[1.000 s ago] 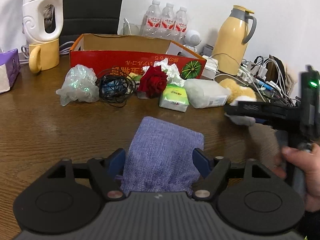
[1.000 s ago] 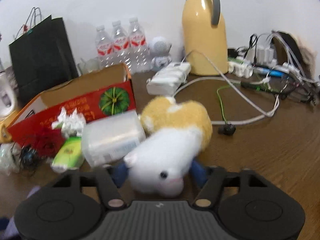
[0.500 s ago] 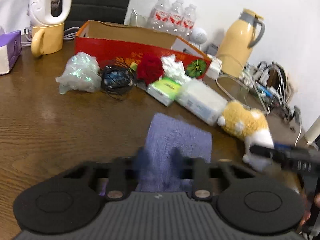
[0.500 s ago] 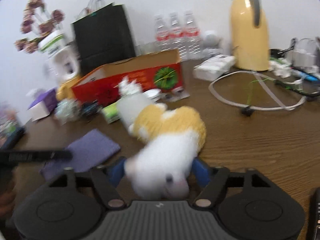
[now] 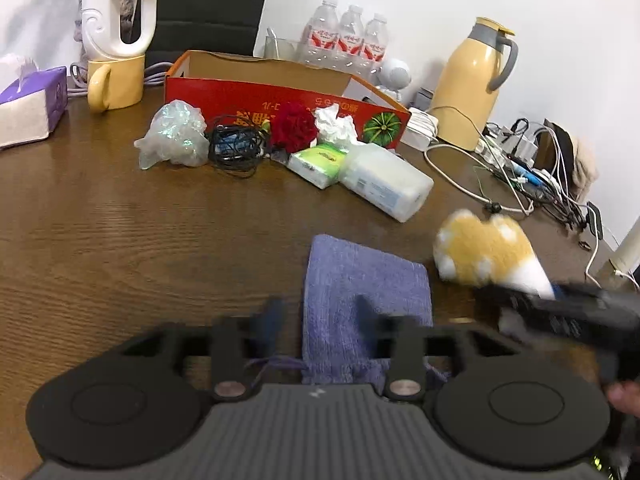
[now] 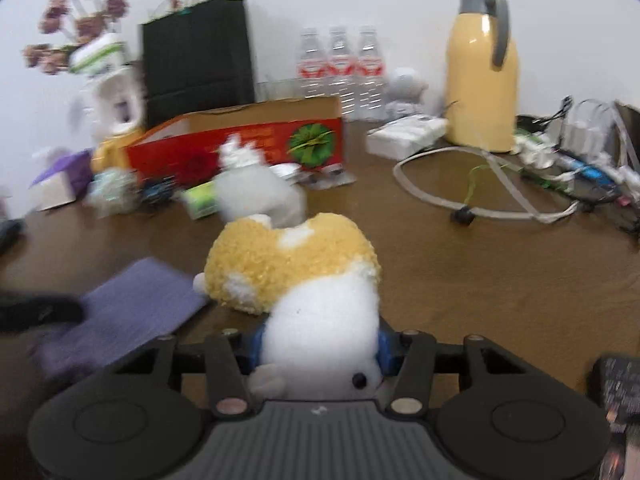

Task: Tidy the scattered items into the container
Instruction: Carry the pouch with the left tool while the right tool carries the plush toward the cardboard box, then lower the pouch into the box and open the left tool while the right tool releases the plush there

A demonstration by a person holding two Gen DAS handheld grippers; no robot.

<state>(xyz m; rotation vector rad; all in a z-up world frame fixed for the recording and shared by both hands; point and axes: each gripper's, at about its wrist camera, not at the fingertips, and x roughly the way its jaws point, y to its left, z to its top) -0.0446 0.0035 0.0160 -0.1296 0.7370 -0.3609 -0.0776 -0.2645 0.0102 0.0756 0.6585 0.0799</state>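
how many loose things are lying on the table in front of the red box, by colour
purple: 1, cloth pouch
red: 1, fabric rose
green: 1, tissue pack
black: 1, cable coil
white or clear: 3, crumpled tissue, iridescent plastic wrap, translucent wipes pack
yellow and white: 1, plush toy
total: 8

Glossy wood-grain table (image 5: 120, 240); fuzzy plush toy (image 6: 296, 272); coarse-woven cloth pouch (image 5: 360, 276)
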